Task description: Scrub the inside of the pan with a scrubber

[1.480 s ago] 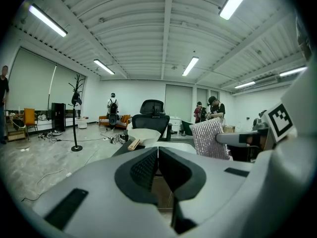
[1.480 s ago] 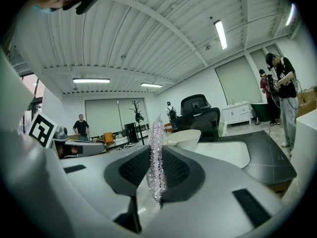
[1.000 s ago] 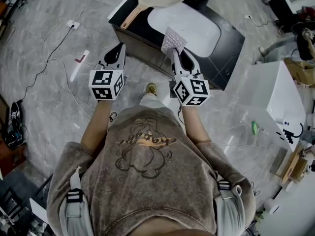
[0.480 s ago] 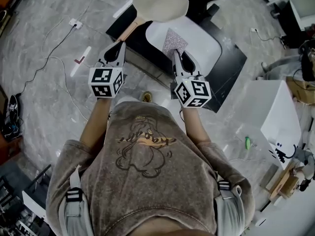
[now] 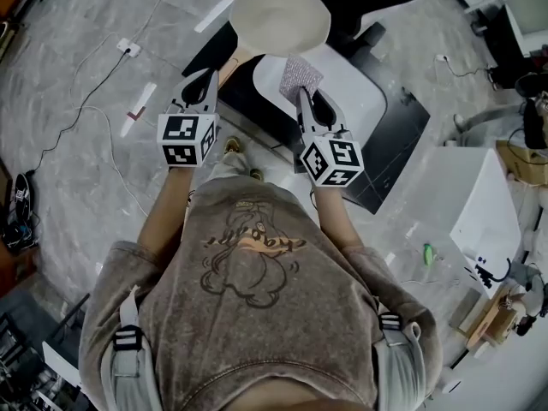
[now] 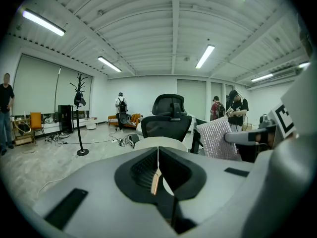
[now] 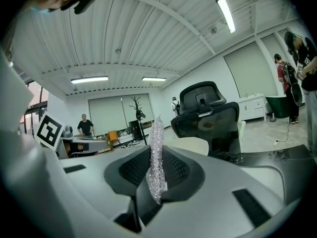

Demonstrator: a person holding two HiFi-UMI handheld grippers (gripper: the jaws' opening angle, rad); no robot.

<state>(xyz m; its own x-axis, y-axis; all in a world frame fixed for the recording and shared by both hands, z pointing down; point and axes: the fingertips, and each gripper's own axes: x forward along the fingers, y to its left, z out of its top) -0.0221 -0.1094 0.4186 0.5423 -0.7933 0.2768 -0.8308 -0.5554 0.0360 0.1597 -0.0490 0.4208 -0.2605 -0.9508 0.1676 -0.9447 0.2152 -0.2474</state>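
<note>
Both my arms reach straight out ahead of my chest, forearms roughly parallel and tipped slightly down. My left gripper [image 5: 208, 84] points toward the near edge of the black desk [image 5: 398, 131], its tip just beside the wooden handle [image 5: 229, 60] of the pan [image 5: 280, 15]. From above I can't tell whether it touches the handle. Its jaws are pressed together with nothing between the pads. My right gripper [image 5: 302, 95] is clamped on the scrubber [image 5: 301, 74], a silvery mesh sheet that sticks out forward over the white board [image 5: 347, 71] on the desk. The pan, pale cream, sits at the far side of the desk, apart from the scrubber.

Only the head view lays out pan, handle and both grippers together. The left gripper view adds the pan's pale rim just beyond its closed jaws, and shows the scrubber flat-on, off to the right. The right gripper view shows the scrubber edge-on, upright between the jaws, with a black office chair [image 7: 205, 108] beyond the desk.
</note>
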